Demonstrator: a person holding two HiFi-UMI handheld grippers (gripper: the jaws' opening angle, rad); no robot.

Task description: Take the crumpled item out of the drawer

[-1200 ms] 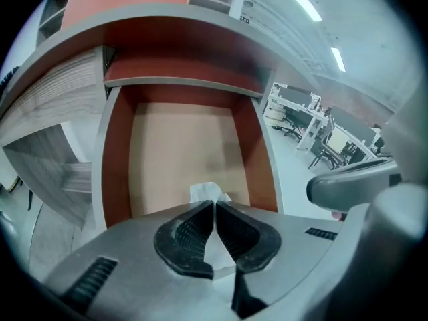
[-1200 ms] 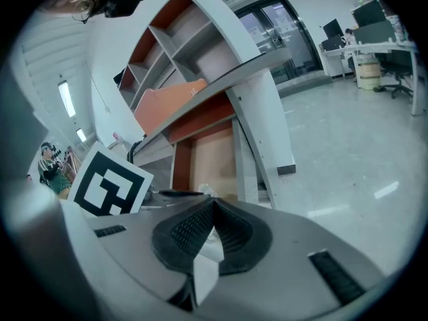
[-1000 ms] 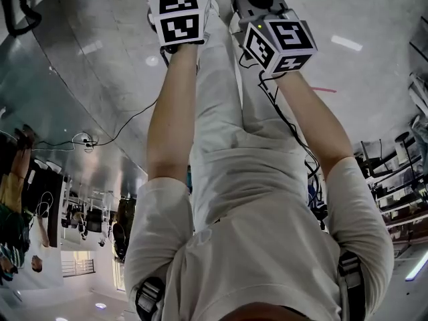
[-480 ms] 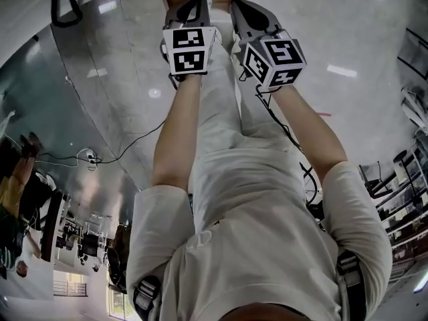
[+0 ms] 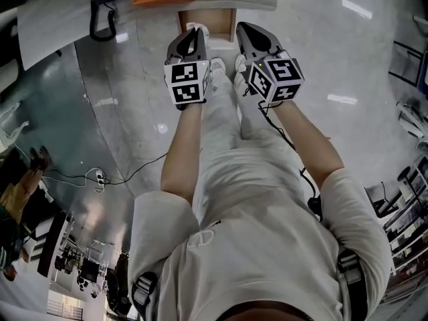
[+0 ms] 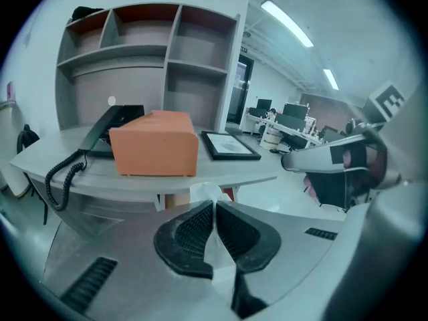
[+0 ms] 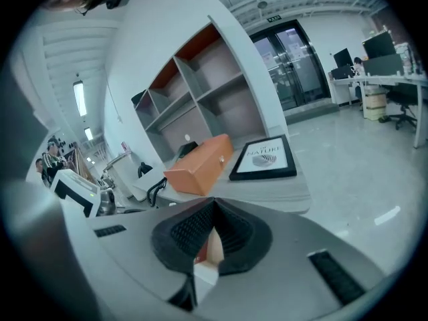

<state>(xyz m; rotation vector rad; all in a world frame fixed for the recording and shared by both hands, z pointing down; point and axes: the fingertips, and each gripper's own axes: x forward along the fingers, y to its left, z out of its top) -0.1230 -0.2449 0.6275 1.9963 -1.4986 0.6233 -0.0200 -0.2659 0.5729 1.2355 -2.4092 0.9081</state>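
My left claw [image 6: 214,207] squeezes the crumpled white paper wad [image 6: 206,194], in front of the orange cardboard box [image 6: 154,142], lower down. My right claw [image 7: 212,206] is closed, empty. I think it's out; next, find a spot for it.

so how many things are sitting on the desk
3 in the left gripper view: black telephone leftmost, orange box beside it, framed picture rightmost; more may be hidden.

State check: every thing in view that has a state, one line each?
Left gripper: shut on white crumpled tissue.
Right gripper: shut, nothing seen held.
Orange rectangular box: lid closed.
Black corded desk phone: handset on its base.
Black-framed picture: lying flat.
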